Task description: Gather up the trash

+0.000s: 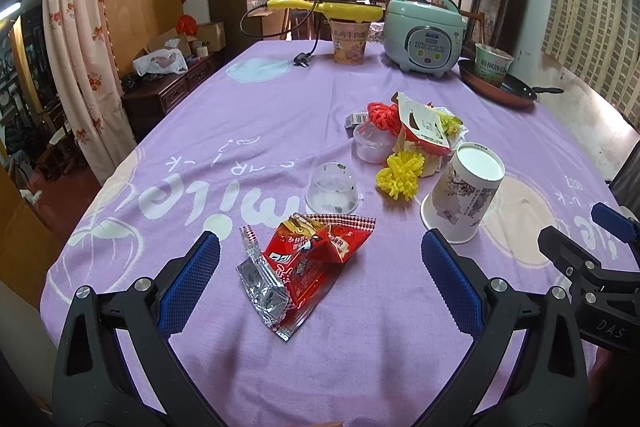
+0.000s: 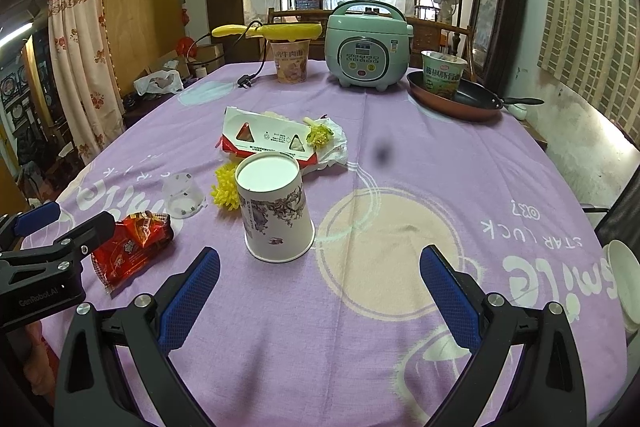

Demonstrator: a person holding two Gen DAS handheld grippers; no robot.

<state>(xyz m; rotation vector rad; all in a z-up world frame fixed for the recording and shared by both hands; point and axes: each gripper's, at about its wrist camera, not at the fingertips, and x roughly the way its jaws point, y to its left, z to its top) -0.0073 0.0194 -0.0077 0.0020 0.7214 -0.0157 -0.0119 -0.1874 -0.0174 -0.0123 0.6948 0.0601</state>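
A crumpled red snack wrapper [image 1: 308, 259] lies on the purple tablecloth [image 1: 200, 131], between the blue pads of my open left gripper [image 1: 320, 247]. An upturned paper cup [image 2: 274, 205] stands just ahead of my open right gripper [image 2: 320, 259], slightly left of its centre. Further back lie a clear plastic cup [image 1: 332, 189] upside down, yellow foam netting [image 1: 400, 173], red netting [image 1: 382, 115], a small clear tub [image 1: 372, 145], and a red-and-white carton [image 2: 268, 139] on a crumpled white bag. The right gripper shows at the left wrist view's right edge.
At the table's far end stand a green rice cooker [image 2: 366, 47], two instant noodle cups [image 2: 290, 61], a yellow appliance with a black cord [image 1: 320, 9], and a frying pan [image 2: 456, 97]. A curtain [image 1: 76, 67] and a low cabinet are off to the left.
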